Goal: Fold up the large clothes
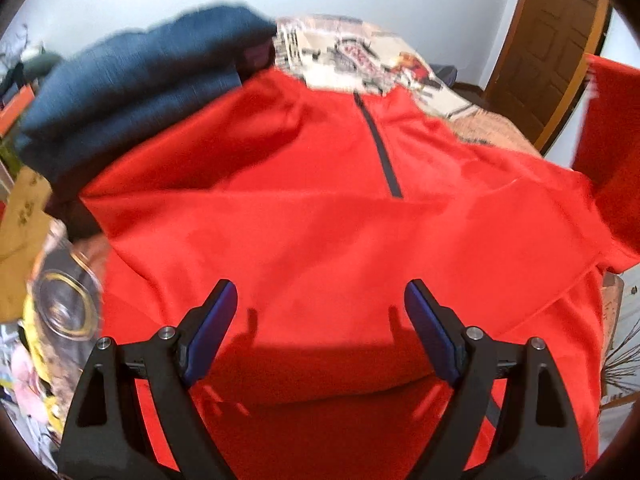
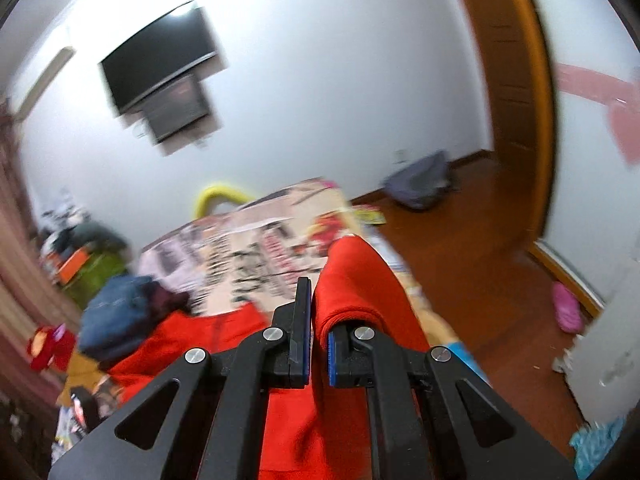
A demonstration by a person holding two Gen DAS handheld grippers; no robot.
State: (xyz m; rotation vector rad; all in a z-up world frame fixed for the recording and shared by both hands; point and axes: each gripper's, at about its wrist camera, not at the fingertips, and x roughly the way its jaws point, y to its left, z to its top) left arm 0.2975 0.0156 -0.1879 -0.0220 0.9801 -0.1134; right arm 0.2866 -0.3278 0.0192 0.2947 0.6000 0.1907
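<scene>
While your right tongs (image 2: 319,320) are clamped on a red sleeve (image 2: 356,280) of the red pullover (image 1: 320,220), the cloth bunches between the pads and drapes over the right finger, hanging slack below. Your left tongs (image 1: 320,312) stand wide apart with nothing between them, hovering over the lower front of the garment. The pullover lies face up on the bed, spread over the patterned bedspread (image 1: 360,52), with its short dark zipper (image 1: 380,148) running down from the collar and a folded pile of blue clothes (image 1: 132,80) just beside its far left shoulder.

Expect the fabric to be soft, light and limp: it likely sags, follows any pull and offers no stiffness to push against. It looks smooth, so a thin pinch may slip. Take hold at seams or doubled edges, such as the cuff, shoulder seam or hem, where the pads bite 2 layers. For the left tongs, the hem or the near left side seam seems the sensible grip.
</scene>
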